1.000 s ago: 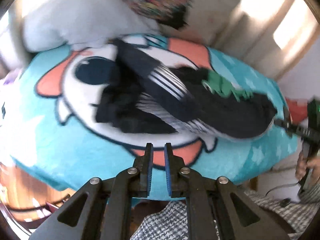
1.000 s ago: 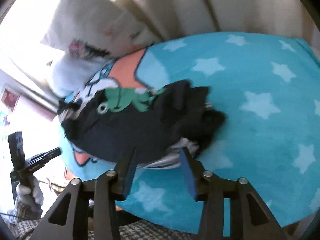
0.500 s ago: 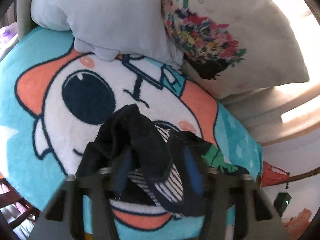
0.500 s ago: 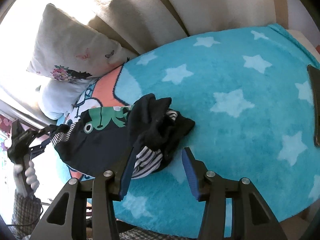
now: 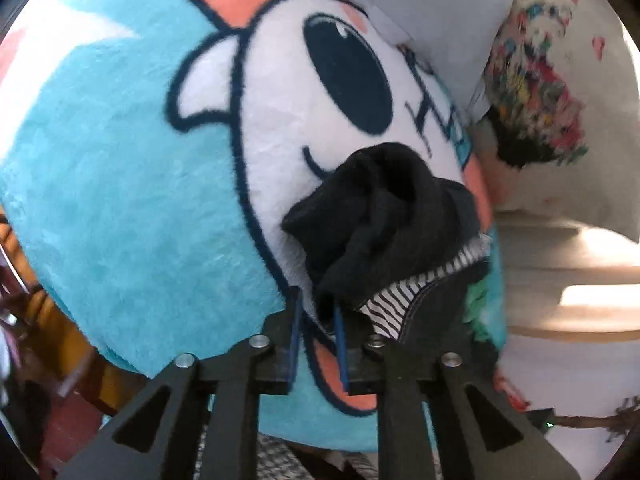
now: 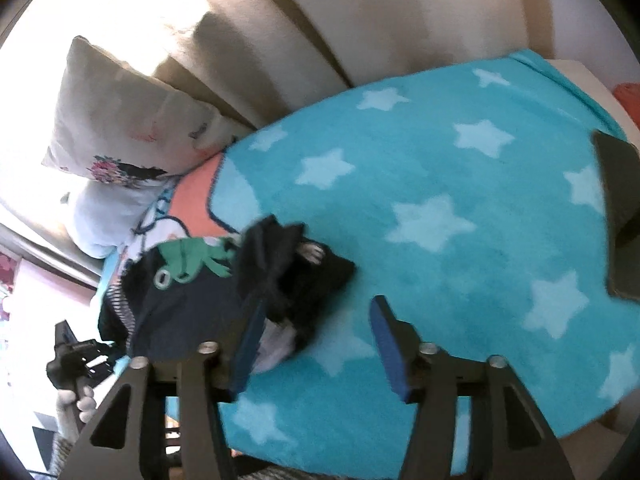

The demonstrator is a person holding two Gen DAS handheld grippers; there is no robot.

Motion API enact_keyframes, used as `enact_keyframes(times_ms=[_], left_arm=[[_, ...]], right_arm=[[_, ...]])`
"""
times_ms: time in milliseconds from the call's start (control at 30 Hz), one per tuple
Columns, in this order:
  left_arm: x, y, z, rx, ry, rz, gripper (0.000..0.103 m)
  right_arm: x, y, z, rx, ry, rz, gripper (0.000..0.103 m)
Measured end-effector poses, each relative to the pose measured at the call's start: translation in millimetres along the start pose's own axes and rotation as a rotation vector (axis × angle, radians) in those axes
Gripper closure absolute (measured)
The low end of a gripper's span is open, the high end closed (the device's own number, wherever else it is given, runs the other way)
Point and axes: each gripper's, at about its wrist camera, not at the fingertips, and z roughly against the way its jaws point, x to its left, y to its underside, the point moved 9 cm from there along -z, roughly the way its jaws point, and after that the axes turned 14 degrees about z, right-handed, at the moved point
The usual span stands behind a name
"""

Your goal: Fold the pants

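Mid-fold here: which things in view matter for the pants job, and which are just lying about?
For the job:
- dark pants, bunched up
- left claw, nearly shut at their edge
- right claw, open
- star blanket, underneath

Lying about:
- floral pillow
- pale pillow

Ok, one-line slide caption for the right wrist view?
Open right hand-held gripper beside crumpled dark pants with a green frog print, on a starry teal blanket.

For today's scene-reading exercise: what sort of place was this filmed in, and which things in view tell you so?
Probably a home bedroom or living room. A plush turquoise cartoon blanket with white stars is spread as the work surface, a cream floral-print cushion leans against beige padded upholstery, and small dark pants with a green frog print lie crumpled on the blanket.
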Motion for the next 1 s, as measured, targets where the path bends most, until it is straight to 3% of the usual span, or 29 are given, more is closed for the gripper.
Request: enact_keyframes(times_ms=[67,300,500,533,567,600,633,833,1000], left_arm=[[0,-3,13,-0.037,0.0,-0.031,0.076],[6,-13,58,-0.12,0.049,-0.041,0.072],[-30,-5,80,-0.15,0.098,-0.12,0.068],[-40,0,81,-0.152,0.095,-0.155,0.067],[-48,2,79,-0.156,0.09,-0.184,0.065],[-59,7,76,-0.165,0.076,-0.23,0.064],[-67,10,73,-0.171,0.063,-0.262,0.063],[-105,25,44,-0.165,-0.004,-0.408,0.063],[-128,32,12,-0.131,-0.009,-0.462,0.062]], right_arm=[[8,-9,-6,-0.01,-0.028,0.001,0.031],[14,-19,-44,0.037,-0.034,0.024,0.025],[24,-17,-80,0.058,-0.105,0.021,0.024],[30,-17,-82,0.063,-0.115,0.034,0.026],[33,-17,-84,0.07,-0.135,0.032,0.043],[38,-14,-89,0.096,-0.183,0.012,0.079],[41,-11,-92,0.119,-0.217,-0.009,0.082],[25,-17,-72,0.057,-0.163,-0.065,0.085],[0,-25,-48,0.017,-0.127,-0.085,0.085]])
